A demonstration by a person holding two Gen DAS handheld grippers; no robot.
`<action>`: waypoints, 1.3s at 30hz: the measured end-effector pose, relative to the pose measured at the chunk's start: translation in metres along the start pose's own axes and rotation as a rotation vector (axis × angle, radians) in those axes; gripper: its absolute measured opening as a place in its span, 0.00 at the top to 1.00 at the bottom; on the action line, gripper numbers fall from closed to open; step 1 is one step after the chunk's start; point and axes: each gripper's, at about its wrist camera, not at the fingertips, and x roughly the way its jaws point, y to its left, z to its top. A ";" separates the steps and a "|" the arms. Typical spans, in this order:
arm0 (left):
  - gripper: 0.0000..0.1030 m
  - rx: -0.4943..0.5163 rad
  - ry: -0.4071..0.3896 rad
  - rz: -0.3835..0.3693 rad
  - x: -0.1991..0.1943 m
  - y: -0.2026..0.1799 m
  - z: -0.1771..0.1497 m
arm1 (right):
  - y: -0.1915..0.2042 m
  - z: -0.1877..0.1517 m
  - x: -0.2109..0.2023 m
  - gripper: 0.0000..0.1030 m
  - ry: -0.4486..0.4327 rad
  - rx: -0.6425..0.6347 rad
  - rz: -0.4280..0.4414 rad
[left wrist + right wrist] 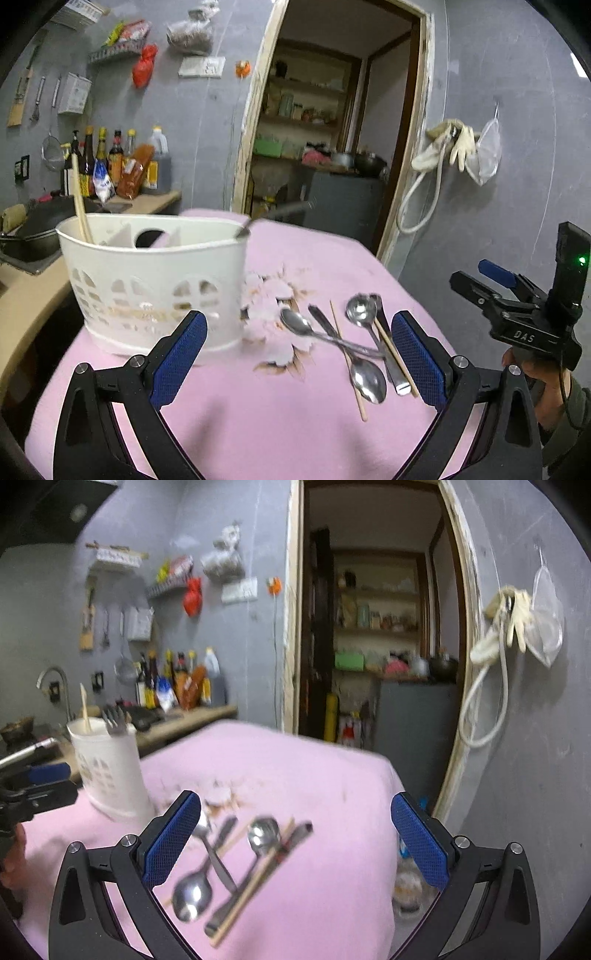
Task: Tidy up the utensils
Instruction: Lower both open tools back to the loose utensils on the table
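A white perforated utensil caddy (159,284) stands at the left of the pink-covered table (258,406); a chopstick (79,199) and a fork (280,214) stick out of it. The caddy (110,771) also shows at left in the right wrist view. Several spoons (365,376), knives (389,354) and chopsticks (349,365) lie crossed in a pile on the cloth. My left gripper (299,354) is open above the table, between caddy and pile. My right gripper (295,845) is open over the same pile (236,871). The right gripper (491,284) shows at right in the left wrist view.
A kitchen counter with a wok (33,229), sauce bottles (114,162) and a faucet (55,686) runs behind the table at left. An open doorway (325,122) lies beyond the far edge. A hose and gloves (450,147) hang on the grey wall at right.
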 end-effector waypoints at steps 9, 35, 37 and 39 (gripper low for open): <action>0.29 0.019 0.203 0.029 0.048 -0.010 -0.008 | -0.018 -0.023 0.037 0.22 0.251 0.049 0.016; 0.60 -0.084 0.450 0.069 0.153 0.015 -0.012 | -0.019 -0.032 0.118 0.50 0.492 -0.003 0.111; 0.60 -0.088 0.449 0.070 0.154 0.014 -0.010 | -0.021 -0.031 0.121 0.51 0.496 0.010 0.127; 0.62 -0.096 0.446 0.076 0.156 0.013 -0.008 | -0.023 -0.030 0.126 0.52 0.504 0.020 0.141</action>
